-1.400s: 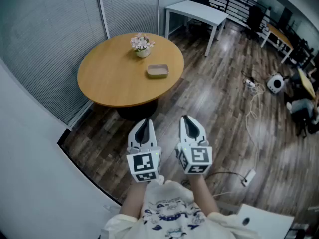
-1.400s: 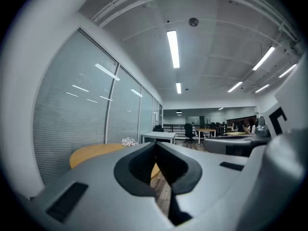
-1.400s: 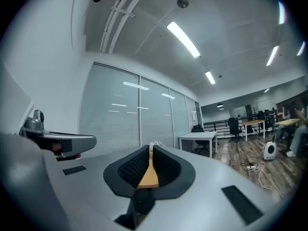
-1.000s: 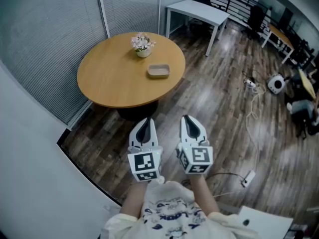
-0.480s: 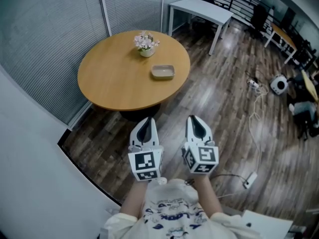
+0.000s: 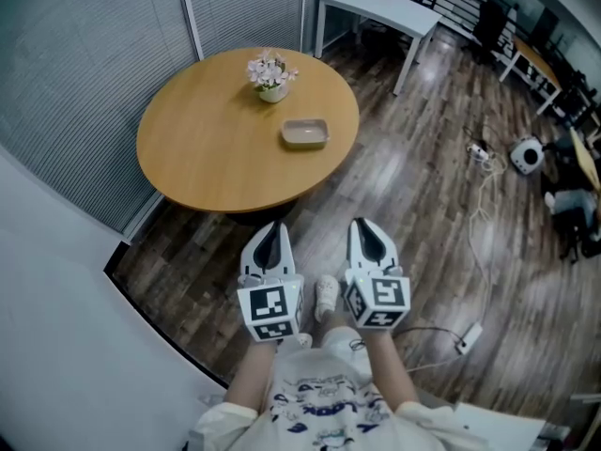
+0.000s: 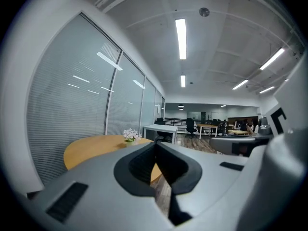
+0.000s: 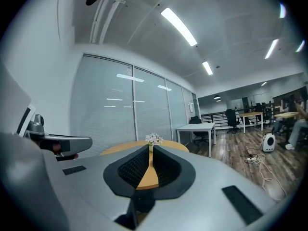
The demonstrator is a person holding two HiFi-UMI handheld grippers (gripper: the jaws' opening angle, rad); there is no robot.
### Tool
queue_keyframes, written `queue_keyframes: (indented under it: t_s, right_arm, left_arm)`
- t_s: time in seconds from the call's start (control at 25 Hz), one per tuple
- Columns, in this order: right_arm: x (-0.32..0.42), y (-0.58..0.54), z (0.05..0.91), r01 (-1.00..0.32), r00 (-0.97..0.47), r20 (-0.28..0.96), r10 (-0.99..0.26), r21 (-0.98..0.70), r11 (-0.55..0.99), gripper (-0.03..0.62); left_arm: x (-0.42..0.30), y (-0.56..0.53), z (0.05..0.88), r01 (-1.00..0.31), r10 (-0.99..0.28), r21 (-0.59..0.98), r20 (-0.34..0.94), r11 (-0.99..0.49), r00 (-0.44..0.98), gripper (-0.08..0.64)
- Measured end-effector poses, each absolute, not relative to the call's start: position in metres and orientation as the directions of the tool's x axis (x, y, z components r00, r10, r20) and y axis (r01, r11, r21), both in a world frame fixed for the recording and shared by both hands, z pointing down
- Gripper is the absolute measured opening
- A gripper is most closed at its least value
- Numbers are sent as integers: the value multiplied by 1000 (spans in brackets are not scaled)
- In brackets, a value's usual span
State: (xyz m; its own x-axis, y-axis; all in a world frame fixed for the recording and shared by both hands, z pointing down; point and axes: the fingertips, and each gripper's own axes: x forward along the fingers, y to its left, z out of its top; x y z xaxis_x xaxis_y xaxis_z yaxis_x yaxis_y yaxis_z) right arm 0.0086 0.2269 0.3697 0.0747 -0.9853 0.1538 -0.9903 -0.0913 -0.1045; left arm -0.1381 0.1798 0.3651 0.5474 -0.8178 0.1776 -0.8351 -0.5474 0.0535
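Both grippers are held side by side at waist height above the wood floor, short of a round wooden table (image 6: 216,148). My left gripper (image 6: 273,227) is shut with nothing between its jaws; in the left gripper view (image 7: 155,146) it points past the table's edge. My right gripper (image 6: 362,224) is also shut and empty, aimed (image 8: 150,147) at a small pot of pale flowers (image 8: 153,139). The flower pot (image 6: 269,72) stands at the table's far side. A shallow beige dish (image 6: 305,132) lies to the right of the table's middle.
A white rectangular table (image 6: 379,2) stands behind the round one. Blinds and glass walls (image 6: 84,36) run along the left. Cables (image 6: 481,214) and a white round device (image 6: 526,153) lie on the floor at right. One shoe (image 6: 326,296) shows between the grippers.
The round table has come nearer and the flowers show larger in both gripper views. A shoe has come into sight between the grippers. Both grippers stay shut.
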Motion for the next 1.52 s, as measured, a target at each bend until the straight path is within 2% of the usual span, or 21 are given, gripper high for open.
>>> queue_keyframes:
  t_s: [0.84, 1.52]
  right_arm:
    - [123, 14, 388, -990, -45, 207, -977, -141, 16, 26]
    - [158, -56, 430, -982, -93, 287, -953, -183, 41, 26]
  left_arm:
    - [-37, -7, 379, -910, -882, 42, 228, -413, 412, 3]
    - [-13, -67, 414, -944, -893, 31, 317, -328, 321, 3]
